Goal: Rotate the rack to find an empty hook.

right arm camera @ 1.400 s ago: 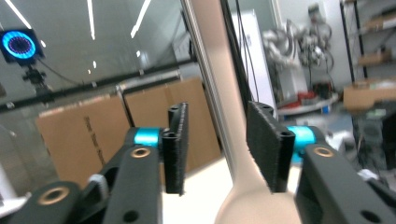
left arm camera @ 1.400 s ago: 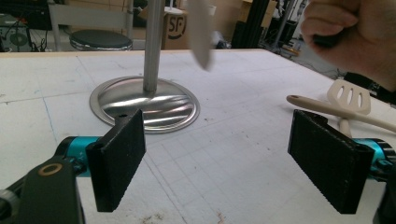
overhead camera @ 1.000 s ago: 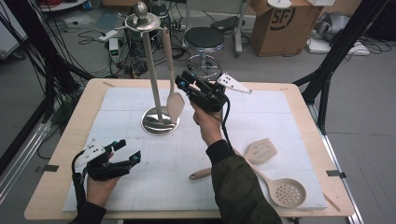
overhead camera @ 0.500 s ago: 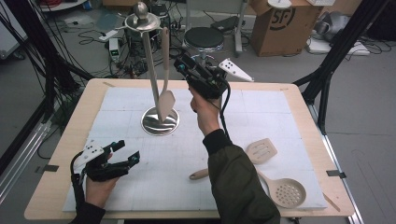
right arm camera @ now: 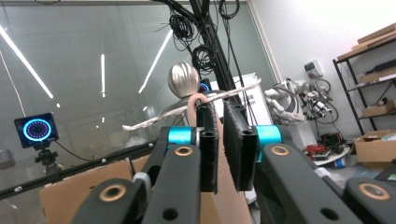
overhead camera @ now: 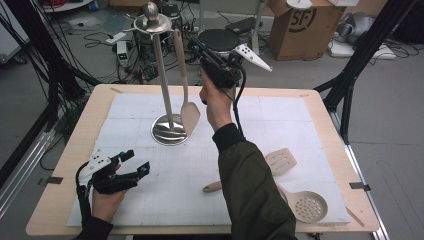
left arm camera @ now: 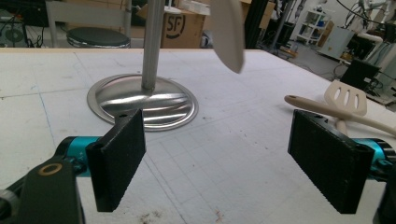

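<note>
Seemingly hung beige spatula (overhead camera: 190,115) on utensil stand (overhead camera: 159,65). Just closed right gripper (overhead camera: 194,44) on nothing. Held left gripper (overhead camera: 137,162) open near table's front-left corner. Next needed: backing off, fetching slotted turner (overhead camera: 280,161).

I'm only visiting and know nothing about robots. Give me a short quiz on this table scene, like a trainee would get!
1. How many utensils lie flat on the table?
2. True or false: the left gripper has its fingers wide open, with nothing between them.
3. Which utensil is raised beside the steel stand? A whisk, B solid spatula, C ladle.
Key: 1. Two: the slotted spatula and the skimmer. 2. True. 3. B.
</note>
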Action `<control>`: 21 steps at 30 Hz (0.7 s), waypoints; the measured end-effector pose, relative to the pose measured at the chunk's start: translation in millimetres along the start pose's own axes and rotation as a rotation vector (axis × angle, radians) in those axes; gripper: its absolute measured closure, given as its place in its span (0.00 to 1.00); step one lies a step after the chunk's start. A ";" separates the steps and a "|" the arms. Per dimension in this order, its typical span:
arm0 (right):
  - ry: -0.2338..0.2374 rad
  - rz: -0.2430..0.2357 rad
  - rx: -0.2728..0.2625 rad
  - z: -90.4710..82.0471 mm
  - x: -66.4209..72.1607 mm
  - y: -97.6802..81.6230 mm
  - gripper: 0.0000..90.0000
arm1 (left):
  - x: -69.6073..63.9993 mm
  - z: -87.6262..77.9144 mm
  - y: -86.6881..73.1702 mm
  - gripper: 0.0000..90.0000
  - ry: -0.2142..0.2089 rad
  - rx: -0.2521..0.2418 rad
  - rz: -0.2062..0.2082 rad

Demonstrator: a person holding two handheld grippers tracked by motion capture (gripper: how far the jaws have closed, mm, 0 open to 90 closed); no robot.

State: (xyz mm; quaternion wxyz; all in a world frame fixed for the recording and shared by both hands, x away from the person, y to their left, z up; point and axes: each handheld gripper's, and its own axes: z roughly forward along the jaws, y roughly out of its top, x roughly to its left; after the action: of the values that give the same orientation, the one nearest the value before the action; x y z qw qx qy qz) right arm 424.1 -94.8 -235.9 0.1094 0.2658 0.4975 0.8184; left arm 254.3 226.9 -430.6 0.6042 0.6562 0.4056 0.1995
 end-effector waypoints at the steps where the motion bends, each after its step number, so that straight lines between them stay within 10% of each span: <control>1: -0.001 0.003 0.003 2.5 0.0 0.9 0.96 | 0.4 -0.1 0.0 0.22 0.000 0.000 -0.002; 21: 0.002 0.003 -0.003 30.3 -2.1 9.1 1.00 | 4.0 -2.4 0.0 0.22 0.002 -0.004 -0.002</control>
State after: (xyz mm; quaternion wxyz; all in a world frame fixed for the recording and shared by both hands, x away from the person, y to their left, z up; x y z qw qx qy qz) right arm 443.1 -77.2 -217.6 0.1082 0.2658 0.4960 0.8195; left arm 254.9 231.5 -431.0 0.6051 0.6546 0.4064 0.2004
